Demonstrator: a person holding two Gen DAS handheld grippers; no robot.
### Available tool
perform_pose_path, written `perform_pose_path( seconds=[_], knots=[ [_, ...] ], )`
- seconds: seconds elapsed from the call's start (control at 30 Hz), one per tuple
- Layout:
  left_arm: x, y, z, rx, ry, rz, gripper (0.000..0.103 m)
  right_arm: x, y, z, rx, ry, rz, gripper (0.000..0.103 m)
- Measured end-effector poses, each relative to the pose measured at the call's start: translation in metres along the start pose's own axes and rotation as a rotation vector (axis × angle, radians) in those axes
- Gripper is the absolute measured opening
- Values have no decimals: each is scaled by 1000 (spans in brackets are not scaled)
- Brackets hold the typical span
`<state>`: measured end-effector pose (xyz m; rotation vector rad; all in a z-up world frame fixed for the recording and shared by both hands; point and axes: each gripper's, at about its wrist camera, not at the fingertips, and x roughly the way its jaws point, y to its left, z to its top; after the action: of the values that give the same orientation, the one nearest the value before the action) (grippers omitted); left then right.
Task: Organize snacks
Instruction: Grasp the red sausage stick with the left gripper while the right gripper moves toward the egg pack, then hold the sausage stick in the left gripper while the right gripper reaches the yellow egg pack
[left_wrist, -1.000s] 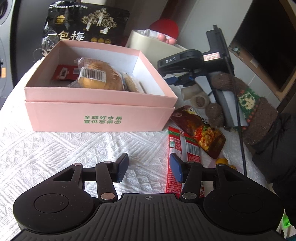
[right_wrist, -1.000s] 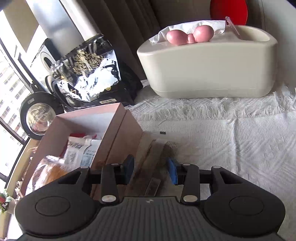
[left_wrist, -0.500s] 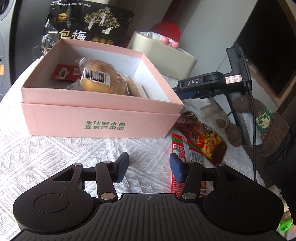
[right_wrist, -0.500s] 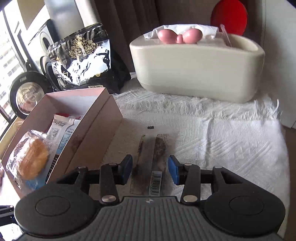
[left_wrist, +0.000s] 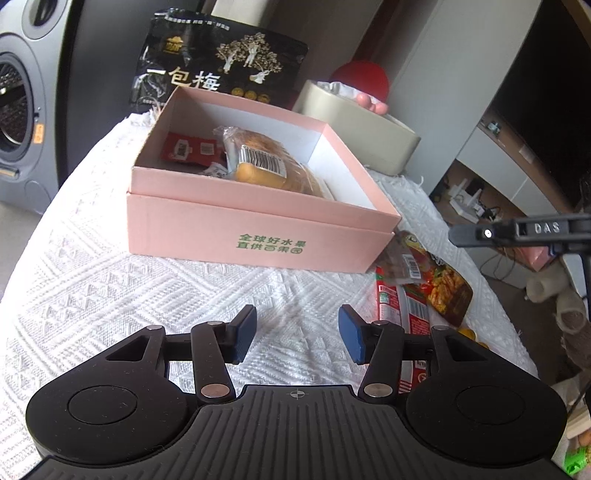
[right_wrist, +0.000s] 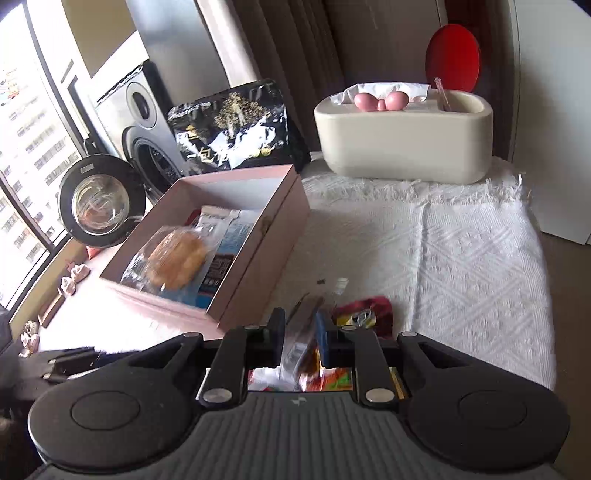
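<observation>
An open pink box (left_wrist: 258, 229) stands on the white cloth and holds a wrapped bun (left_wrist: 266, 166) and other packets. My left gripper (left_wrist: 297, 332) hangs open over bare cloth in front of the box, with nothing between its fingers. At the box's right front corner lie a red packet (left_wrist: 388, 302) and a dark red pouch (left_wrist: 447, 291). My right gripper (right_wrist: 300, 332) is over that pile. Its jaws are closing, and the pads press on a clear packet of dark sticks (right_wrist: 301, 321). The pink box (right_wrist: 258, 258) is to its left.
A cream tissue holder (right_wrist: 402, 147) and a black foil bag (right_wrist: 236, 133) stand behind the box. A washing machine (left_wrist: 14, 110) is off the table's left edge. The cloth's right edge (right_wrist: 546, 295) drops to the floor. Small yellow pieces (left_wrist: 465, 334) lie near the pile.
My right gripper drew back from beside the box toward the front pile, bringing the clear stick packet with it, and its jaws narrowed on it. The left gripper shifted slightly and stayed open.
</observation>
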<state>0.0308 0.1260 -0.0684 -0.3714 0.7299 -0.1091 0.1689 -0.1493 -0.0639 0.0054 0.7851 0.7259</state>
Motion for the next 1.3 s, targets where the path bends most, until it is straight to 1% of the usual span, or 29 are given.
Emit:
perform_pose_path(
  seconds=[0.07, 0.13, 0.2, 0.23, 0.3, 0.37, 0.4, 0.43, 0.47, 0.5, 0.53, 0.57, 0.6, 0.67, 0.77, 0.87, 0.93, 0.97, 1.0, 1.07, 1.17, 1.23, 1.3],
  knots=[
    [-3, -2, -1, 2, 1, 0, 54, -8, 5, -11, -26, -16, -20, 18],
    [-5, -7, -3, 17, 2, -4, 54, -8, 7, -18, -16, -39, -38, 26],
    [-7, -13, -4, 31, 4, -7, 54, 4, 11, -22, -1, -50, -73, 58],
    [-7, -16, -4, 39, 4, -7, 54, 12, 15, -24, -3, -72, -91, 61],
    [-7, -20, -5, 54, 7, 2, 54, 31, 25, -27, -39, -94, -117, 62],
    [-8, -20, -5, 63, 10, 20, 54, 52, 35, -28, -79, -77, -140, 62],
    [-9, -18, -6, 64, 11, 29, 54, 58, 38, -30, -97, -77, -146, 61],
    [-10, -16, -6, 61, 11, 37, 54, 60, 43, -32, -136, -93, -170, 61],
    [-11, -12, -6, 53, 10, 44, 54, 62, 47, -33, -175, -81, -181, 56],
    [-12, -8, -6, 40, 9, 52, 54, 60, 49, -34, -197, -73, -186, 35],
    [-13, -4, -6, 27, 7, 60, 54, 58, 48, -35, -192, -56, -171, 23],
    [-12, 0, -6, 14, 5, 65, 54, 53, 46, -37, -178, -46, -150, 15],
    [-12, 3, -6, 2, 3, 68, 54, 47, 44, -40, -170, -36, -138, 10],
    [-10, 7, -6, -8, 5, 64, 54, 34, 43, -51, -164, -22, -115, 7],
    [-9, 5, -7, -4, 11, 52, 54, 20, 45, -69, -143, 15, -37, 7],
    [-9, -3, -7, 11, 10, 26, 54, 7, 54, -81, -154, -8, 1, 8],
    [-9, -13, -6, 36, 13, 5, 54, 5, 58, -82, -136, -17, 11, 23],
    [-8, -18, -6, 53, 19, -3, 54, 6, 60, -83, -126, -22, 2, 49],
    [-5, -26, -4, 77, 28, -12, 54, 6, 61, -84, -123, -31, -13, 69],
    [-2, -43, -4, 136, 39, -30, 54, 2, 62, -86, -146, -65, -70, 70],
    [9, -69, -4, 241, 53, -37, 54, -16, 48, -89, -132, -143, -195, 70],
    [22, -85, -4, 299, 73, -31, 54, -27, 34, -92, -106, -169, -254, 73],
    [36, -98, -4, 333, 96, -28, 54, -34, 20, -96, -66, -179, -284, 77]
  ],
)
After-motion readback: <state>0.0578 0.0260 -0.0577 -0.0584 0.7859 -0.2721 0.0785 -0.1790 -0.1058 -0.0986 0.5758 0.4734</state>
